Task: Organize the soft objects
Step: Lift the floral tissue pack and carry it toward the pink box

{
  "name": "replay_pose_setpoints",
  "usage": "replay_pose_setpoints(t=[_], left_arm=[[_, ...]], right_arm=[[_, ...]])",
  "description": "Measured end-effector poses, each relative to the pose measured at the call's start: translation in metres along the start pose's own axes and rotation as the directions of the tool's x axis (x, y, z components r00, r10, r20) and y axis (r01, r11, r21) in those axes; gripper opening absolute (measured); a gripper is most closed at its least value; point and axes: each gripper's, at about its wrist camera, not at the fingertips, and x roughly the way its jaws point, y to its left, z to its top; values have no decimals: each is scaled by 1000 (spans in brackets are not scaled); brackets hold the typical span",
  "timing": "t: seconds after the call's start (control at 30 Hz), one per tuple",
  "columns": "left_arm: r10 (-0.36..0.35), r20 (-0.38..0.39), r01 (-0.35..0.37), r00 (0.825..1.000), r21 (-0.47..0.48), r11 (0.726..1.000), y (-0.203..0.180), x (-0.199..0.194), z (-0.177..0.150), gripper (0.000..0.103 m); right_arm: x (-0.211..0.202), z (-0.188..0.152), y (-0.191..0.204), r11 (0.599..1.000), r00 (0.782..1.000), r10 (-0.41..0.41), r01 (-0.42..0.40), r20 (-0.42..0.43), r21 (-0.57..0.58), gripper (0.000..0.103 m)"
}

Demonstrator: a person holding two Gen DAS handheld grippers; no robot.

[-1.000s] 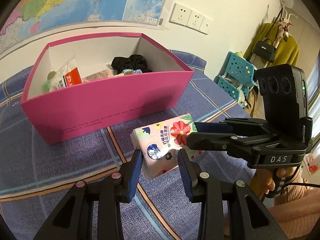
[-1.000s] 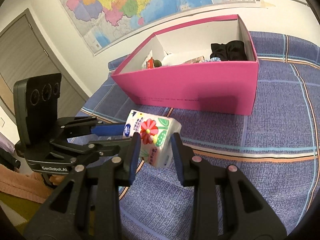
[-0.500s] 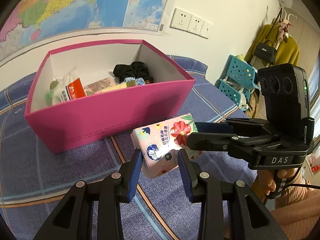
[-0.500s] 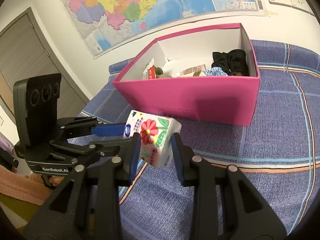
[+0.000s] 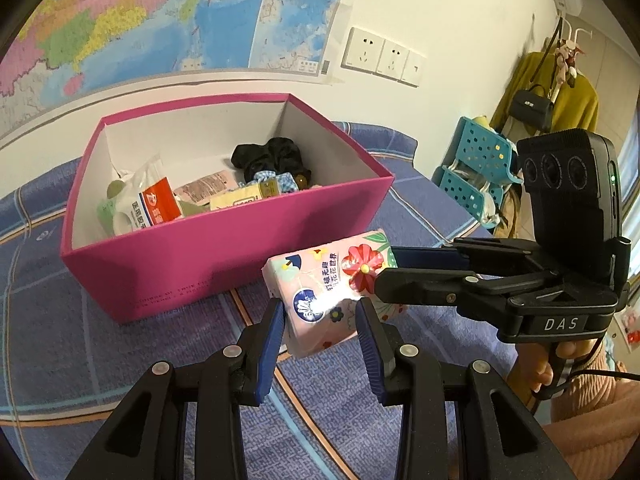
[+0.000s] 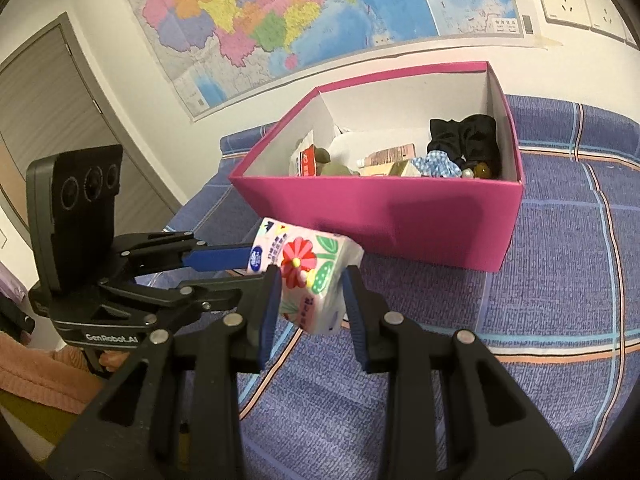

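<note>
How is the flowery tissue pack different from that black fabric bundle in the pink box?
The tissue pack is pale pink with printed flowers; the black fabric bundle is plain and dark. The pack is a neat block, the bundle crumpled. The pack is held above the blue cloth outside the pink box, clamped by both the left gripper and right gripper; the bundle lies inside. Both look soft.

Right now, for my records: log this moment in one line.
left gripper: shut on tissue pack | right gripper: shut on tissue pack | pink box: behind
</note>
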Motion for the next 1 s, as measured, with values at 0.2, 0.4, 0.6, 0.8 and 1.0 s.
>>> replay_pose_setpoints(t=[0.2,0.4,0.6,0.8,1.0], left_arm=[[4,9,-4,1000,1,1000,0,-2,2,36],[15,21,-16,1000,9,1000,1,-3,7,36],[27,32,-27,999,11,1000,4,-2,12,36],[31,39,-32,999,10,999,6,-3,16,36],[34,44,-34,998,4,999,8,-2,20,36]], right_arm=[[0,4,0,1000,1000,1,-1,8,-7,35],[0,12,0,1000,1000,0,0,19,-16,35],[1,17,0,1000,1000,3,-3,23,-22,35],[3,22,-1,1000,1000,3,-3,28,-27,35],[4,25,-1,999,1000,4,-3,31,-32,35]])
